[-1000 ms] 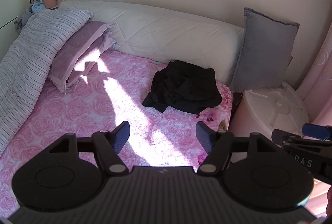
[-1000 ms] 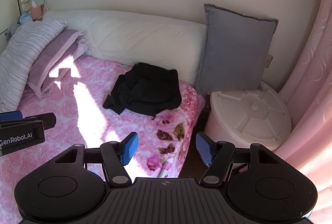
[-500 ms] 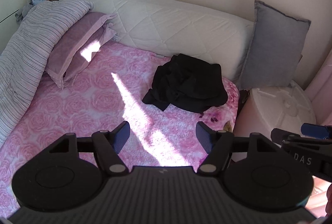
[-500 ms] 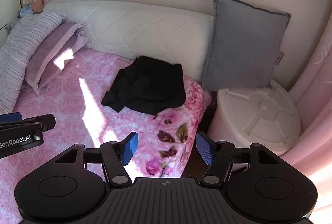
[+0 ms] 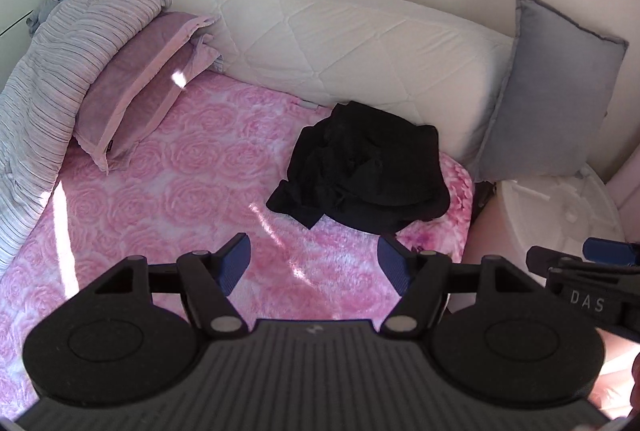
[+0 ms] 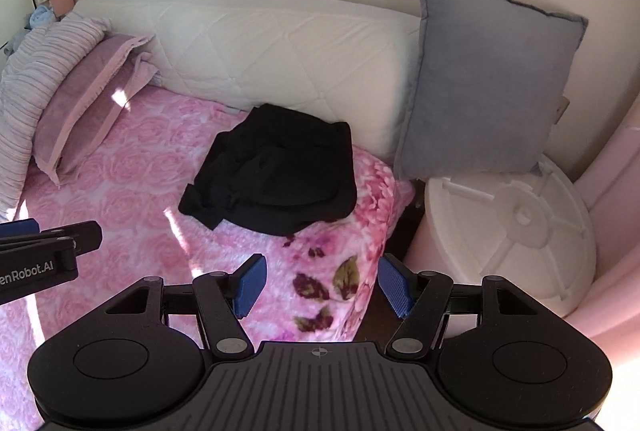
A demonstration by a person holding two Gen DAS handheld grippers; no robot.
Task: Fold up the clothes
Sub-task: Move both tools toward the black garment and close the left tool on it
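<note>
Two tools, left tool (image 5: 314,261) and right tool (image 6: 318,283), spread wide, empty, well short of black garment (image 5: 362,177), crumpled at twelve o'clock on bed (image 5: 172,199) near white bolster (image 5: 340,51); probably poised for first pickup.

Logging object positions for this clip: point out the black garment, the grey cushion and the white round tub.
black garment (image 5: 372,175), left wrist view, middle of the crumpled heap
grey cushion (image 6: 488,83), right wrist view, centre of its face
white round tub (image 6: 520,215), right wrist view, lid hub
</note>
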